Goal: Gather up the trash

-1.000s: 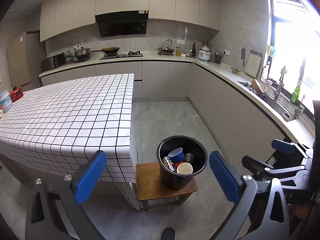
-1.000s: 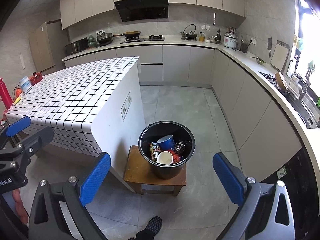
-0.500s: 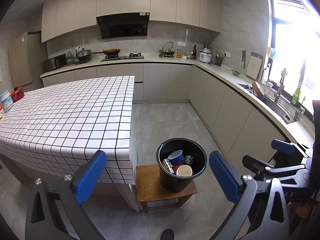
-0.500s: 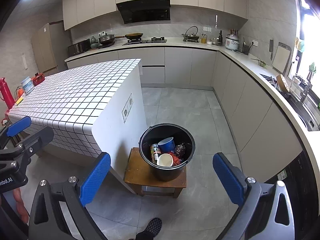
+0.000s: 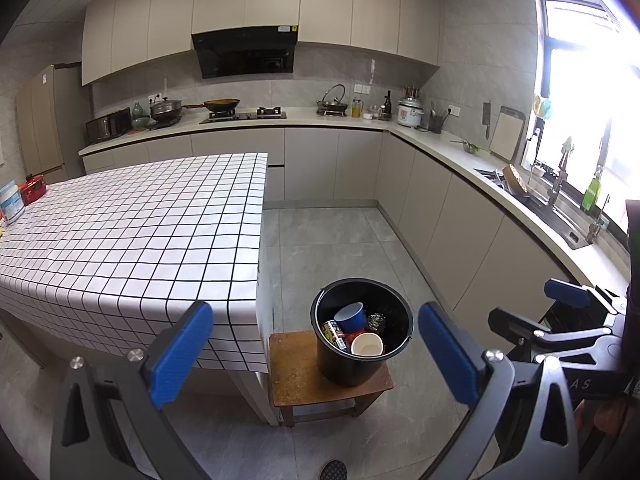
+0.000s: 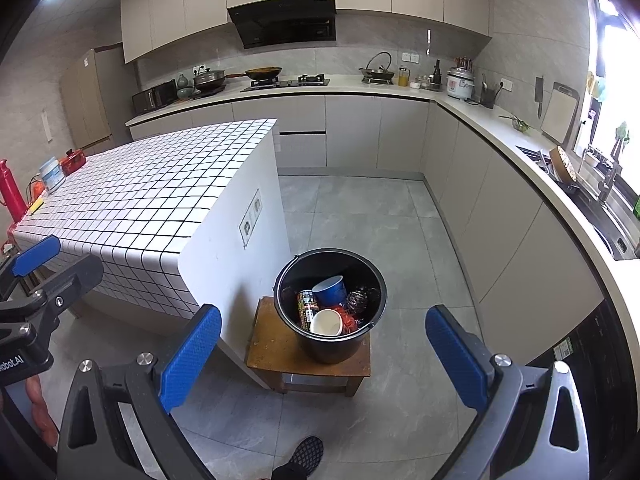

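A pale kitchen with grey floor tiles (image 6: 360, 208) and an L-shaped cream counter (image 5: 440, 148) along the back and right walls surrounds one island table covered in a white black-gridded cloth (image 5: 140, 220); its top is bare except at the far left edge, where a white tub (image 5: 11, 202) and a red box (image 5: 34, 189) stand. Just beside the island's near right corner sits one small brown wooden stool (image 5: 296, 372), and on the stool's right half stands one round black plastic bucket (image 5: 348, 372). Inside the bucket lies the collected trash: one blue paper cup (image 6: 330, 290), one white paper cup (image 6: 326, 322) on its side, one dark printed can (image 6: 306, 308), one crumpled dark wrapper (image 6: 356, 300) and a bit of red packaging (image 6: 348, 320). The left gripper (image 5: 316, 354) is spread wide and empty, its blue pads framing the bucket, which lies below and ahead between them. The right gripper (image 6: 322, 354) is likewise spread wide and holds nothing, with the bucket ahead between its pads. A dark mesh shoe (image 6: 306, 450) shows on the floor near the bottom edge.
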The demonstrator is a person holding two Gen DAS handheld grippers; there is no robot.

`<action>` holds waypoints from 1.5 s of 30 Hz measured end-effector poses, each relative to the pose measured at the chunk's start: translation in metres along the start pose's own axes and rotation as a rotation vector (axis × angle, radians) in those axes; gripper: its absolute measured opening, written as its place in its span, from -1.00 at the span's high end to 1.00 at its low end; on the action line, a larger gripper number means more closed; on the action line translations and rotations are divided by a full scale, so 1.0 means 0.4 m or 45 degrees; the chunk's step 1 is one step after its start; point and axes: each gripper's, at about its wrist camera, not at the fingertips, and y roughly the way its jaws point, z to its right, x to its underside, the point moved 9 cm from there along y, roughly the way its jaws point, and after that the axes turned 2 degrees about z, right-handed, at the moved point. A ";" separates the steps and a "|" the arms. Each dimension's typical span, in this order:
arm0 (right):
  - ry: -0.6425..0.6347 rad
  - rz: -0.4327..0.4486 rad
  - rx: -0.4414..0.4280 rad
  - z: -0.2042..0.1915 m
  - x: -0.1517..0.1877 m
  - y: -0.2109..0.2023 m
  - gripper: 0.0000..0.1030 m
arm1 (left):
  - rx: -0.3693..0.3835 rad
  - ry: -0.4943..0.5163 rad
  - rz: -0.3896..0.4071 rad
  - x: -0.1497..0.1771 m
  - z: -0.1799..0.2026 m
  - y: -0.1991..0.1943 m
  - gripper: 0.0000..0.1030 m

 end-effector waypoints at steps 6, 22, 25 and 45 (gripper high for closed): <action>0.001 0.002 0.001 0.000 -0.003 -0.002 -1.00 | -0.001 -0.004 0.011 -0.006 0.000 -0.005 -0.99; 0.002 0.008 -0.001 0.006 -0.008 -0.003 -1.00 | 0.009 -0.003 0.011 -0.008 0.004 -0.009 -0.99; 0.003 0.010 0.000 0.008 -0.009 -0.002 -1.00 | 0.021 0.003 0.009 -0.007 0.008 -0.010 -0.99; 0.014 0.013 0.015 0.024 -0.012 -0.005 -1.00 | 0.082 -0.034 0.030 -0.011 -0.009 -0.010 -0.99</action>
